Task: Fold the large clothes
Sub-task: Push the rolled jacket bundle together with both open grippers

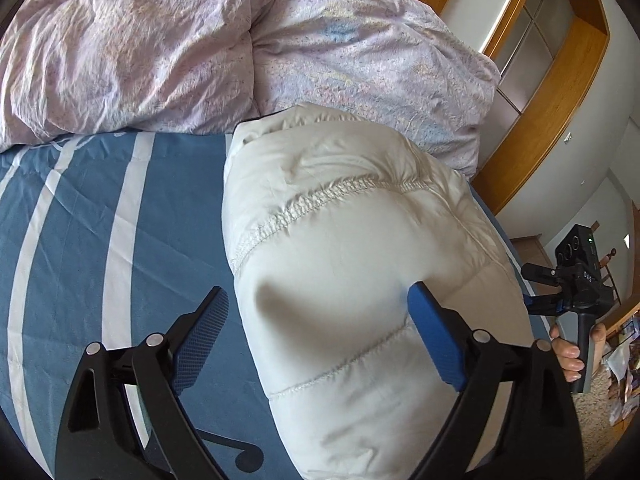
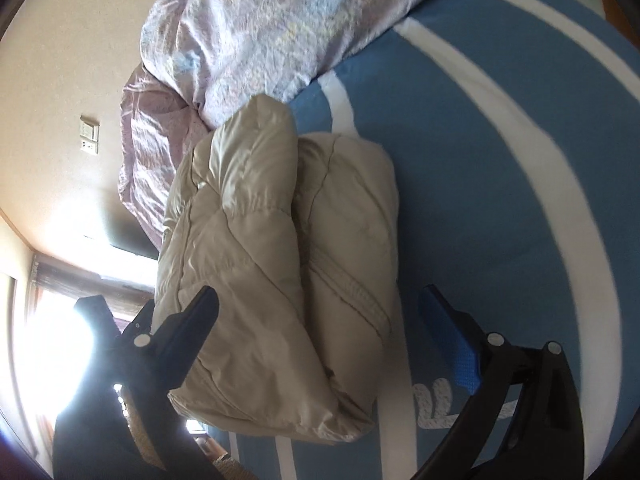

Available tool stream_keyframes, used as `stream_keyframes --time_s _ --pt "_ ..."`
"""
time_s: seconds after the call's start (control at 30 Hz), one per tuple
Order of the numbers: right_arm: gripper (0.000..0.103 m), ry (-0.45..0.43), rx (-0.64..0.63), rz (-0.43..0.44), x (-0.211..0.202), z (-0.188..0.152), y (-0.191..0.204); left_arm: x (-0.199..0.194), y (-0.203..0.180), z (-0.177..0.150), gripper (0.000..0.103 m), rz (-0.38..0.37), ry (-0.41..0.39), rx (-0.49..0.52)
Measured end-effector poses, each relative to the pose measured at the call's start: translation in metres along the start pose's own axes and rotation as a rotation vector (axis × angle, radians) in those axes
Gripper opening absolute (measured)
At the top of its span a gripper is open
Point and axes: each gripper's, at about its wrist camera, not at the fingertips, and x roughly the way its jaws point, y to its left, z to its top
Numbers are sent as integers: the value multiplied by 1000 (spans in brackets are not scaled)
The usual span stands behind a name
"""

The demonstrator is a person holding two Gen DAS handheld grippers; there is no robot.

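The folded cream puffer jacket [image 1: 360, 264] lies on the striped bed [image 1: 100, 220] with its long axis running away from me, directly ahead between the spread fingers of my open left claw [image 1: 316, 336], while my open right claw [image 2: 320, 320] stands beside it, empty.

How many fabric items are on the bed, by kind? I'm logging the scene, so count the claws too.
Folded cream puffer jacket: 1
Crumpled lilac duvet: 1
Blue striped bedsheet: 1
Claws, both open: 2, left claw and right claw
Total: 5
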Motion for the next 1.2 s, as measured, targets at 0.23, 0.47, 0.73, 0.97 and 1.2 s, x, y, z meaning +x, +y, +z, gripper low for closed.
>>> stream_keyframes --time_s 0.23,0.47,0.73,0.97,1.2 --pt "101 97 17 69 25 2 -2 13 8 4 99 -92 38 -58" --pt "101 181 6 128 44 7 2 27 14 4 102 -170 63 -91" --pt "101 183 -23 122 51 11 4 25 10 -2 102 -132 47 -37" --pt "101 188 -35 132 55 12 7 30 27 -10 102 -240 129 -139" --pt "101 225 -55 148 67 20 16 39 35 -8 102 -286 127 -194"
